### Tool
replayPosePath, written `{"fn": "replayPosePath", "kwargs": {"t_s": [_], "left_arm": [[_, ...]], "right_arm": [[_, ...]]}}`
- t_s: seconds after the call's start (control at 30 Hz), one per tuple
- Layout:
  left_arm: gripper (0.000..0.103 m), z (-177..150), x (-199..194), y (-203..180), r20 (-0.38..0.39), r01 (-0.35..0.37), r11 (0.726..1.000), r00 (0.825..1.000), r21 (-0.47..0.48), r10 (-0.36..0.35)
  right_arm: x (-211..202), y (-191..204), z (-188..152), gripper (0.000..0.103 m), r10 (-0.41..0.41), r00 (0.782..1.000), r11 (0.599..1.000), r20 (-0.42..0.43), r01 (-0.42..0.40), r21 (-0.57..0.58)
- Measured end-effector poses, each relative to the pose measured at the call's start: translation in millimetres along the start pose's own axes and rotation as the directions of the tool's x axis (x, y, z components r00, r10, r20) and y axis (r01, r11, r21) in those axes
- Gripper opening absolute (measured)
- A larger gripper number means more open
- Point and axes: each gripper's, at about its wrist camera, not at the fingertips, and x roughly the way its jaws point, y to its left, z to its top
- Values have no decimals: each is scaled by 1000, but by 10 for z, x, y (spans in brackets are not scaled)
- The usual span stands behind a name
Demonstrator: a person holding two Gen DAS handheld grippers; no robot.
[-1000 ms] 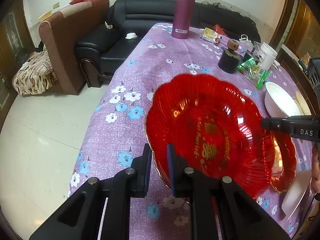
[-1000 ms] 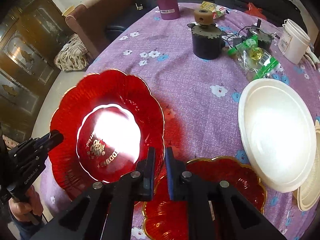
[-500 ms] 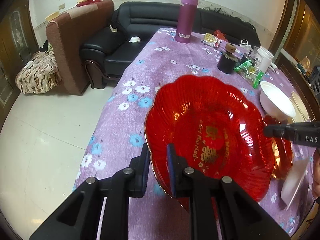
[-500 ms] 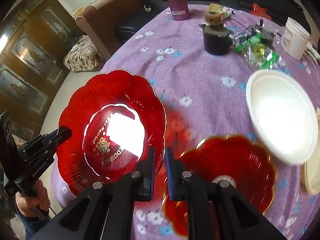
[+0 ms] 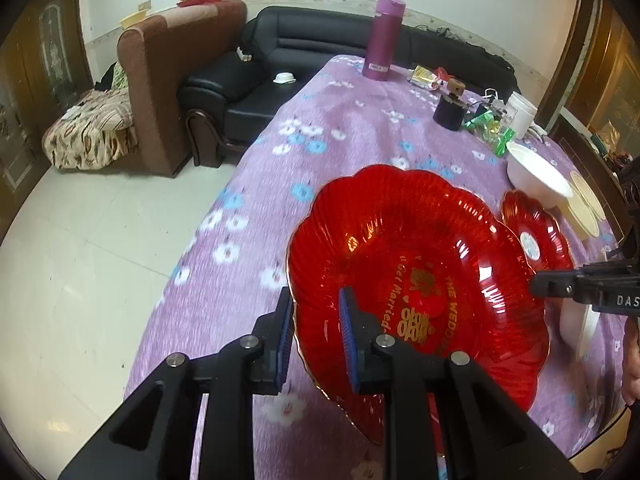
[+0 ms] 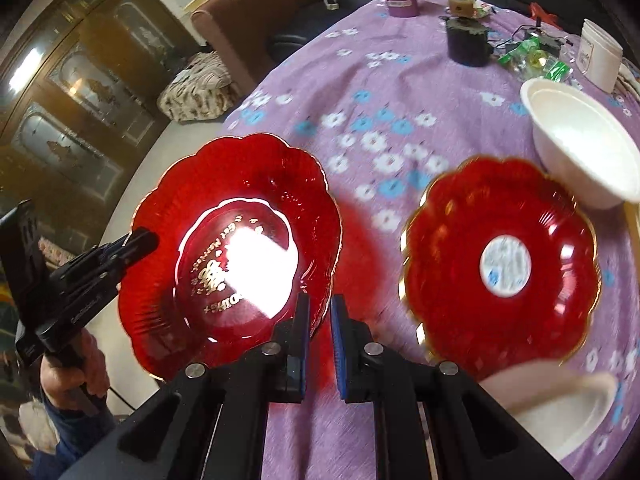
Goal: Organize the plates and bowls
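A large red scalloped plate [image 5: 416,276] with gold lettering is held up above the purple flowered tablecloth. My left gripper [image 5: 314,336] is shut on its near rim. My right gripper [image 6: 319,340] is shut on the opposite rim of the same plate [image 6: 232,248]; it shows at the right in the left wrist view [image 5: 576,288]. A second red plate [image 6: 500,264] with a white sticker lies flat on the cloth. A white bowl [image 6: 580,148] stands beyond it.
A pale bowl or plate [image 6: 560,404] lies near the table's front edge. At the far end stand a purple flask [image 5: 384,38], a black jar [image 5: 450,114], green packets [image 5: 492,130] and a white tub [image 5: 520,114]. Sofas [image 5: 248,84] stand left of the table.
Both grippers have lifted the large red plate up and leftward off the second red plate, which now lies fully uncovered on the cloth.
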Motion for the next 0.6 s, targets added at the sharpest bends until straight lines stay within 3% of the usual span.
{"fn": "replayPosePath", "kwargs": {"t_s": [0.37, 0.6], "left_arm": [[24, -116, 8, 92, -2, -4, 1000, 1000, -30, 4], [30, -80, -211, 227, 54, -40, 998, 998, -54, 43]], "right_arm": [[149, -10, -89, 14, 37, 999, 999, -30, -36, 9], [-72, -145, -210, 14, 76, 997, 996, 32, -77, 50]]}}
